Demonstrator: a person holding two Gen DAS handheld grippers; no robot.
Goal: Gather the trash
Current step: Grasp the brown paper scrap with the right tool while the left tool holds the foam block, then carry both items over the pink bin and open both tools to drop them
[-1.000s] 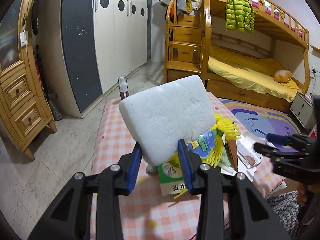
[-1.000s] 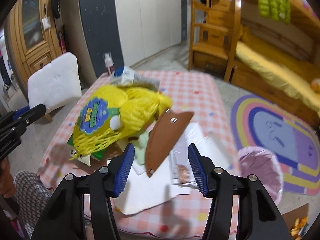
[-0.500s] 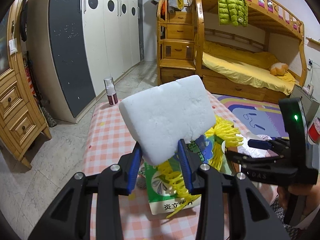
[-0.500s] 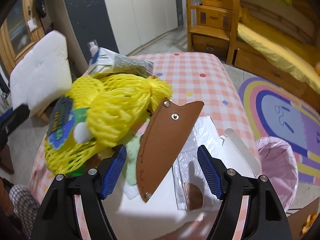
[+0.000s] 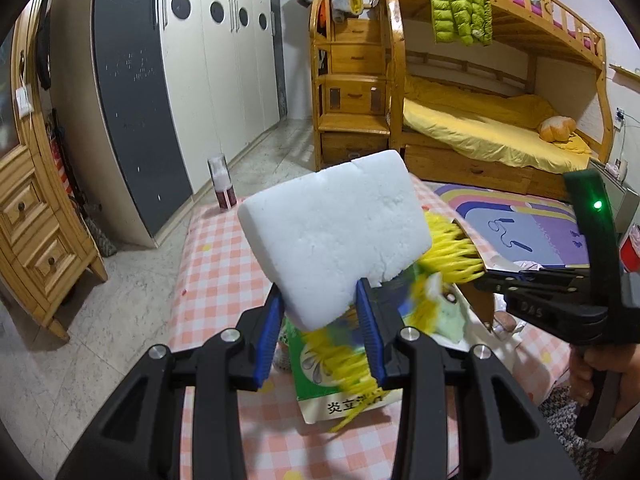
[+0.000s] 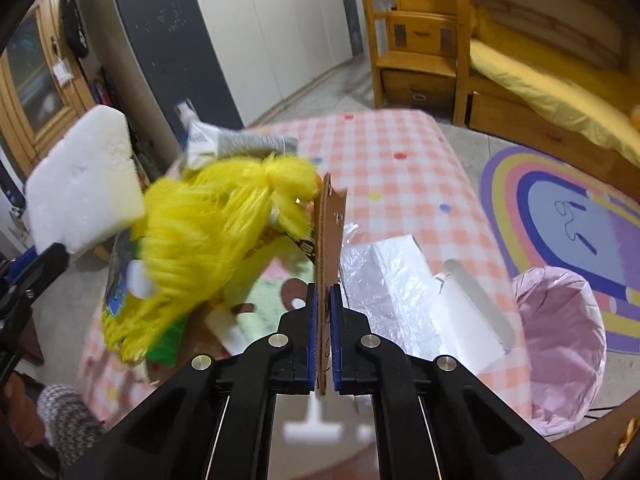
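Observation:
My left gripper [image 5: 320,304] is shut on the lower corner of a white foam block [image 5: 336,236], held up over the checked table [image 5: 216,264]. In the right wrist view my right gripper [image 6: 323,300] is shut on a brown leather sheath [image 6: 328,232], which stands edge-on between the blue pads. A yellow net bag [image 6: 216,248] with a blue-green label lies blurred just left of the sheath, over a green packet [image 5: 344,392]. The foam block [image 6: 80,184] shows at the left, and the right gripper [image 5: 500,280] reaches in from the right of the left wrist view.
A bin with a pink liner [image 6: 560,328] stands on the floor right of the table. A white box under clear plastic film [image 6: 400,280] lies right of the sheath. A small bottle [image 5: 222,184] stands at the table's far corner. A bunk bed and wardrobes stand behind.
My right gripper's jaws have closed on the brown sheath, which has turned from flat-on to edge-on. The yellow net bag has shifted and blurred. The left gripper keeps its hold on the foam block.

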